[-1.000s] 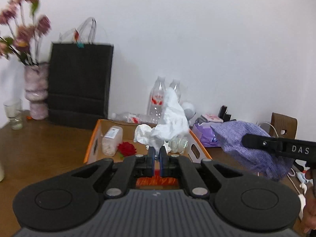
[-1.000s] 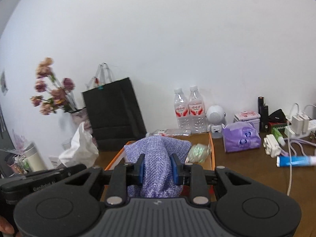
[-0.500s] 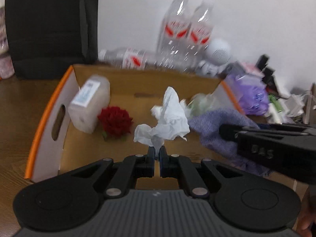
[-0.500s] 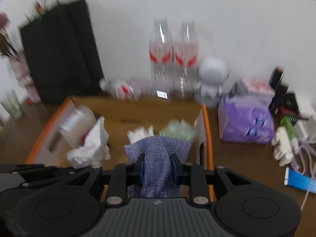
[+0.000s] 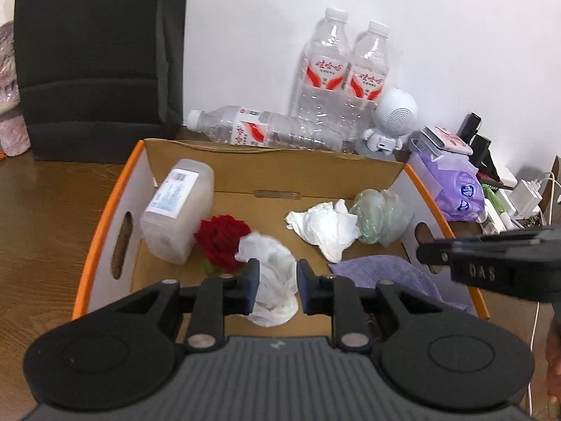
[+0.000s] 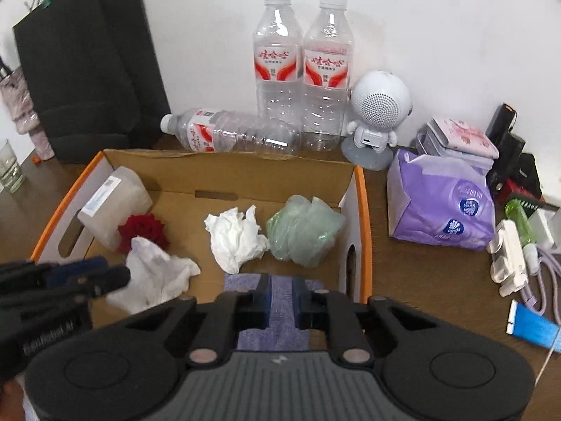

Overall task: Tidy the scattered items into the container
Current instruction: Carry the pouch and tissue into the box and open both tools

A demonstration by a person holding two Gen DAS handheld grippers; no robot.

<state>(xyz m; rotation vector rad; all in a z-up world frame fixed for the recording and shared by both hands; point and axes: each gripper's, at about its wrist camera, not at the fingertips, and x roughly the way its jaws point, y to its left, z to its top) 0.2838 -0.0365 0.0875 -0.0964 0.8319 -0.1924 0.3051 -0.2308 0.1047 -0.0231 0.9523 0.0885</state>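
Here white tissue (image 5: 271,280) (crumpled) lies between the opening left gripper (image 5: 275,286).

We read "DAS" on the right gripper (image 5: 491,273) body, partial "GenRobot AI" on the left gripper (image 6: 49,336) body, water bottle (image 6: 277,63) labels Chinese, unread.
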